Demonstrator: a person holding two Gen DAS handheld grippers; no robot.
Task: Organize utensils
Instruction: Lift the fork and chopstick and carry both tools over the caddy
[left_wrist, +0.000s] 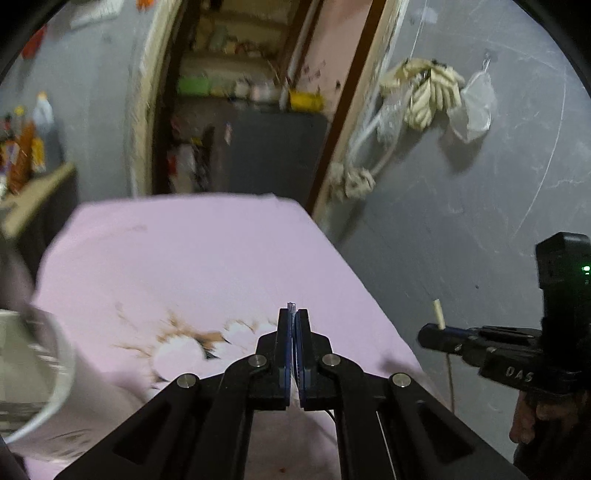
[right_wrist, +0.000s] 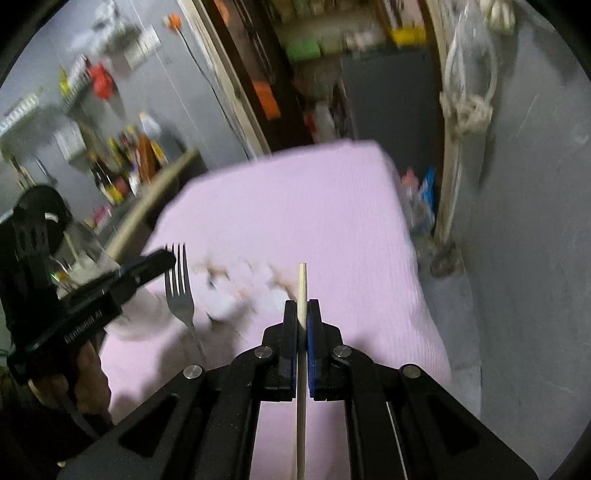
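My left gripper (left_wrist: 294, 314) is shut on a metal fork (left_wrist: 291, 305), seen edge-on as a thin sliver between the pads. In the right wrist view the left gripper (right_wrist: 166, 256) is at the left, and the fork (right_wrist: 180, 291) hangs across its tip with the tines up. My right gripper (right_wrist: 302, 306) is shut on a pale wooden chopstick (right_wrist: 301, 284) that runs upright through the jaws. The left wrist view shows the right gripper (left_wrist: 424, 338) at the right edge, with the chopstick's tip (left_wrist: 439, 314) poking up. Both are held above a table under a pink cloth (left_wrist: 203, 258) with a flower print.
A blurred white round container (left_wrist: 59, 369) sits at the table's left edge. A clear glass (right_wrist: 83, 254) stands behind the left gripper. A side shelf with bottles (right_wrist: 125, 166) is to the left. A grey wall (left_wrist: 461, 221) with hanging rope runs close along the table's right side.
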